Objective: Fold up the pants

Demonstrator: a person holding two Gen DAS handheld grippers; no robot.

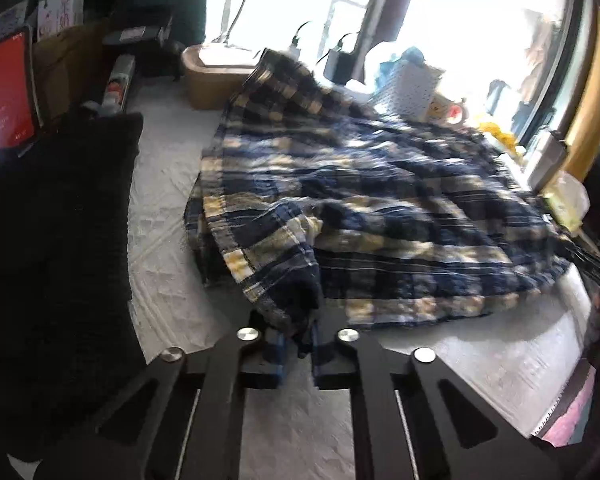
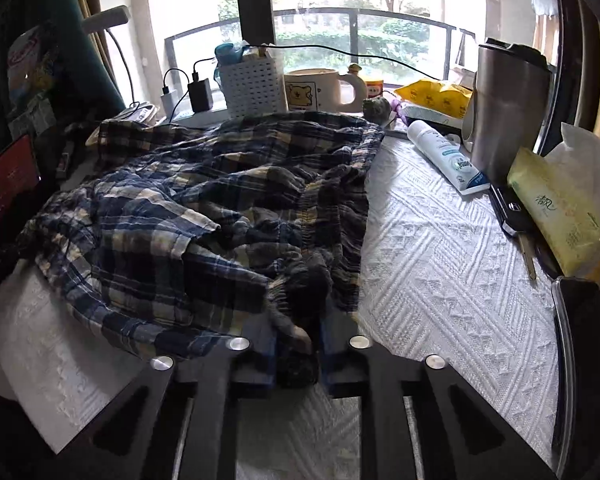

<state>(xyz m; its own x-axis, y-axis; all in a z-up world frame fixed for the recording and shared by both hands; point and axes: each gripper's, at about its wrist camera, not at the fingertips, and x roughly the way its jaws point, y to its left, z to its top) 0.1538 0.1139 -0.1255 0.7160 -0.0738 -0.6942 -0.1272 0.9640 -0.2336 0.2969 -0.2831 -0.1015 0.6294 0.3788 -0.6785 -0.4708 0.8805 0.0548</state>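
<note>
L gripper clenched on plaid pants edge. R gripper clenched on bunched fabric. Pants crumpled on white surface.

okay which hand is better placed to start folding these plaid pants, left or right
Neither alone. The left gripper and the right gripper are each shut on a near edge of the pants, so probably lift both together; the right pinches a thicker bunch.

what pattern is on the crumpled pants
Navy, white and pale yellow plaid on the crumpled pants; clearest in the right wrist view.
</note>
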